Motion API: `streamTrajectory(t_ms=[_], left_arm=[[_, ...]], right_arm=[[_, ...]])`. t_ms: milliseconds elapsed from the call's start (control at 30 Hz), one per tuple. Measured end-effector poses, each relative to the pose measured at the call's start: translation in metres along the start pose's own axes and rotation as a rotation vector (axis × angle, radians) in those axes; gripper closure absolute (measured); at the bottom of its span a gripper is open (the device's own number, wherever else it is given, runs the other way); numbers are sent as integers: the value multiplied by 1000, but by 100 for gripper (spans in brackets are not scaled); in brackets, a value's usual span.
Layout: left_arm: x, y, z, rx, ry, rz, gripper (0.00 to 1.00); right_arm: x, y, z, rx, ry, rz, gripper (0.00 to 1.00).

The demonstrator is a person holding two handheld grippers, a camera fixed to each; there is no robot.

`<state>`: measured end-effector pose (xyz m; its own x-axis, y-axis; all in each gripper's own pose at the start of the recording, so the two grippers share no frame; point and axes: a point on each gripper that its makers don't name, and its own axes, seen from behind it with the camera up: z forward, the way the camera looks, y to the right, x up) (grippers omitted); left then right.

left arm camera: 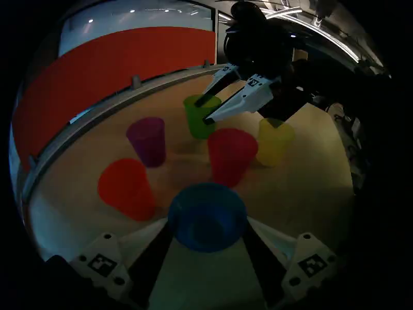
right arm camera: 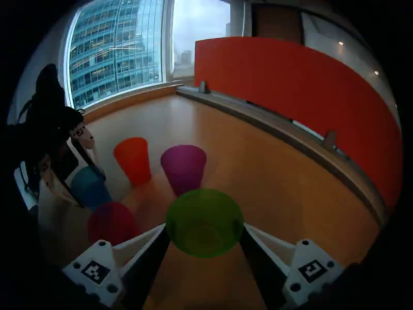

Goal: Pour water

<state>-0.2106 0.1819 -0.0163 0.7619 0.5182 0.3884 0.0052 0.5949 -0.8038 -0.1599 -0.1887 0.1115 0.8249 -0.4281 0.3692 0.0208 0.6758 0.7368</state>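
The left gripper (left arm camera: 207, 222) is closed on the blue cup (left arm camera: 206, 209), a finger pressing on each side just below the rim, which keeps the cup upright with its mouth open to the camera. That hold suits either tipping it or steadying it to be filled. The right gripper (right arm camera: 204, 226) clasps the green cup (right arm camera: 204, 219) the same way, at the far side of the cluster from the left gripper. Between the two held cups on the wooden table (left arm camera: 310, 191) stand the red cup (left arm camera: 232, 152), with the yellow cup (left arm camera: 273, 139) to its right, and the purple cup (left arm camera: 147, 139) and orange cup (left arm camera: 126, 188) to the left. Both task cups sit right between their own fingers, well apart from each other. It is too dim to tell whether either holds water.
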Motion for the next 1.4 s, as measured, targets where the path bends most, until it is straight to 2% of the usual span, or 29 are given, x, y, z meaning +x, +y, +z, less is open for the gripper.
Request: streamTrajectory(t_ms=[200,567,1067,1400], left_arm=[[14,2,-8,3,36,-10,15],[48,3,-33,54,121,-24,15],[95,-2,-70,125,264,-51,15],[112,-9,-80,159,336,-71,15]], right_arm=[[9,-2,-19,-14,29,-3,9],[35,-8,-60,-47,114,-13,9],[77,-30,-115,-78,288,-29,9],[97,-43,-135,-90,412,-24,9]])
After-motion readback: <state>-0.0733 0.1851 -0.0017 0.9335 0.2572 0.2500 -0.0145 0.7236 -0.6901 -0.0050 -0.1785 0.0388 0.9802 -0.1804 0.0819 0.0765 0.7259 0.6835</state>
